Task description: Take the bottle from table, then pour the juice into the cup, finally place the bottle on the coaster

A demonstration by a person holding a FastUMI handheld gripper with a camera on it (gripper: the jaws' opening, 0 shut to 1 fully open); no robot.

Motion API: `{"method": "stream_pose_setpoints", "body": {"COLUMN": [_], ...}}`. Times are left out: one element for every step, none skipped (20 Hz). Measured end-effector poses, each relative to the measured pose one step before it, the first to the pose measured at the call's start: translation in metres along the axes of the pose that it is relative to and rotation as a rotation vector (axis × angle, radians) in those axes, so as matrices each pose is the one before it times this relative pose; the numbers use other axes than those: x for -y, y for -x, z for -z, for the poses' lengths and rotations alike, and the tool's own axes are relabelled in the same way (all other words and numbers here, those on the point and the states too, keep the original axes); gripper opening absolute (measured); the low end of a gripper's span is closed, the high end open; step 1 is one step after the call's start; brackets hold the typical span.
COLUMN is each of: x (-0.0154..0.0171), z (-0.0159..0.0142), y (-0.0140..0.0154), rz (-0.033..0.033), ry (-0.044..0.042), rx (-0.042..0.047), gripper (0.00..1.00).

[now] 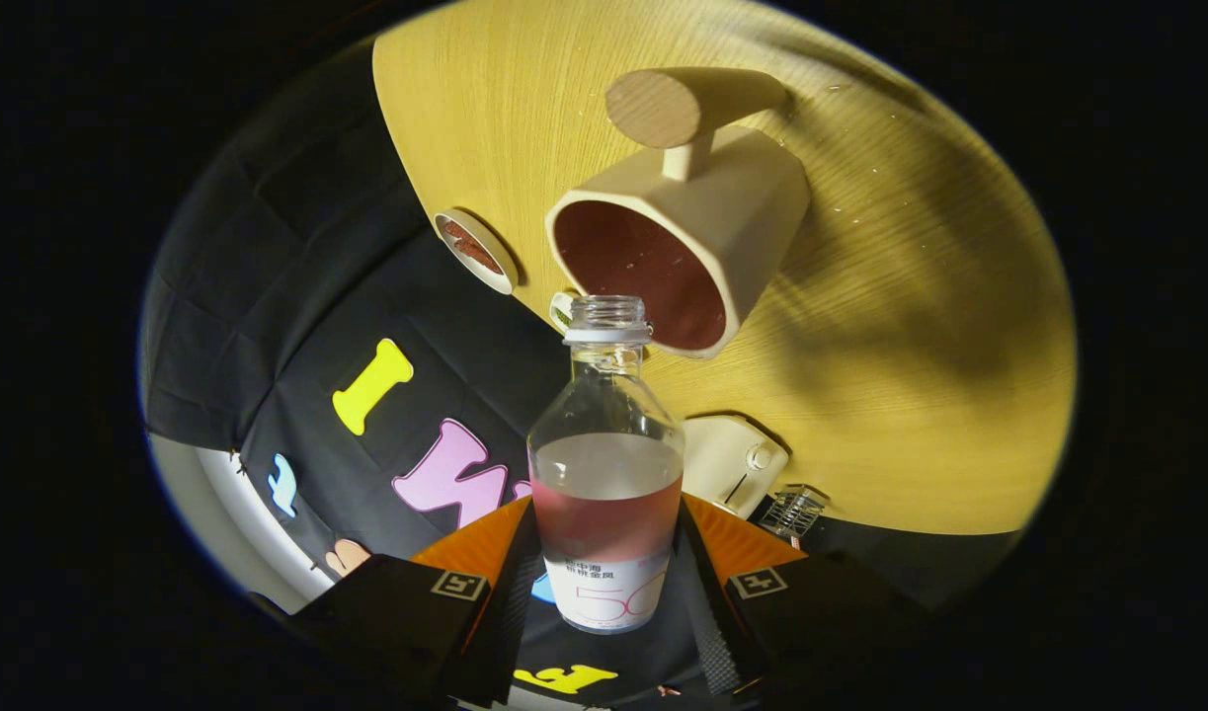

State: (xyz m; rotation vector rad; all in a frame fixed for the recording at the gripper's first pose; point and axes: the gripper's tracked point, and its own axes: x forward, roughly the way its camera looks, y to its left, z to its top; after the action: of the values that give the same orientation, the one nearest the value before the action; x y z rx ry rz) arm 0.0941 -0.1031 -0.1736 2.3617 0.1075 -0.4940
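Your gripper [605, 573] is clamped on the bottle [605, 474], one finger pressed against each side of its lower body, over the label. The view is rolled hard, so the yellow wooden table [910, 395] looks tipped on edge. The bottle is uncapped and clear, with pinkish juice [605, 523] filling roughly its lower half; its base is cut off between your fingers.

The bottle's open mouth sits just short of the rim of the cup [702, 227], a pale angular mug with a round wooden handle. The cup's inside looks dark red, but you cannot tell liquid from glaze. Beside the cup lies a small round coaster [475, 249], seen almost edge-on.

A cream appliance [732, 459] is partly hidden behind the bottle, with a small clear object [793, 511], hard to make out, next to it.
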Motion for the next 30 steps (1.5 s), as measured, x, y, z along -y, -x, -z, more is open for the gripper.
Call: {"method": "stream_pose_setpoints", "body": {"x": [0.00043,0.00075,0.00121,0.00078,0.00062,0.00073,0.00084,0.00212,0.00187,0.00207,0.00207,0.00214,0.00223,0.0019,0.00248,0.00378,0.00411,0.00346,0.00269,0.00147,0.00117,0.00184,0.00149,0.00136,0.00049,-0.00232,-0.00359,-0.00393,-0.0041,-0.00222], "z": [-0.00038,0.00065,0.00047,-0.00039,0.00024,-0.00027,-0.00012,0.00041,0.0001,0.00114,0.00141,0.00175,0.00038,0.00148,0.00136,0.0011,-0.00004,0.00108,-0.00004,0.00121,-0.00056,0.00067,-0.00093,-0.00176,-0.00367,-0.00228,-0.00366,-0.00231,-0.00229,-0.00283], "y": [-0.00011,-0.0001,-0.00041,0.00073,0.00001,0.00048,-0.00015,0.00004,0.00075,0.00043,-0.00027,0.00118,0.00147,0.00159,0.00071,-0.00046,0.00161,0.00121,0.00136,0.00036,0.00159,0.00211,0.00174,0.00326,0.00256,0.00396,0.00277,0.00235,0.0021,0.00379], "rz": [0.0008,0.00027,0.00167,0.00213,-0.00115,-0.0011,-0.00083,0.00056,-0.00087,-0.00155,-0.00236,-0.0021,-0.00224,-0.00155,-0.00217,0.00262,0.00315,0.00422,0.00329,0.00066,-0.00174,-0.00077,0.00143,0.00207,-0.00027,-0.00763,-0.01223,-0.01304,-0.00761,-0.00389], "ry": [0.00152,0.00584,0.00653,0.00539,0.00535,0.00562,0.00734,0.01145,0.01621,0.02023,0.02684,0.03258,0.03839,0.03881,0.04401,0.05252,0.05839,0.05931,0.06574,0.05582,0.0669,0.07445,0.08233,0.08416,0.07566,0.06627,0.05987,0.05632,0.05894,0.06242], "rx": [0.00313,0.00156,0.00001,0.00062,0.00142,0.00271,0.00241,0.00202,0.00122,-0.00026,-0.00085,0.00314,0.00449,0.00122,0.0002,0.00012,0.00148,0.00042,0.00272,0.00609,0.00725,0.00938,0.01409,0.02146,0.02398,0.02494,0.02762,0.02292,0.02327,0.02216], "gripper": [0.74,0.74,0.74,0.74,0.74,0.74,0.74,0.74,0.74,0.74,0.74,0.74,0.74,0.74,0.74,0.74,0.74,0.74,0.74,0.74,0.74,0.74,0.74,0.74,0.74,0.74,0.74,0.74,0.74,0.74]}}
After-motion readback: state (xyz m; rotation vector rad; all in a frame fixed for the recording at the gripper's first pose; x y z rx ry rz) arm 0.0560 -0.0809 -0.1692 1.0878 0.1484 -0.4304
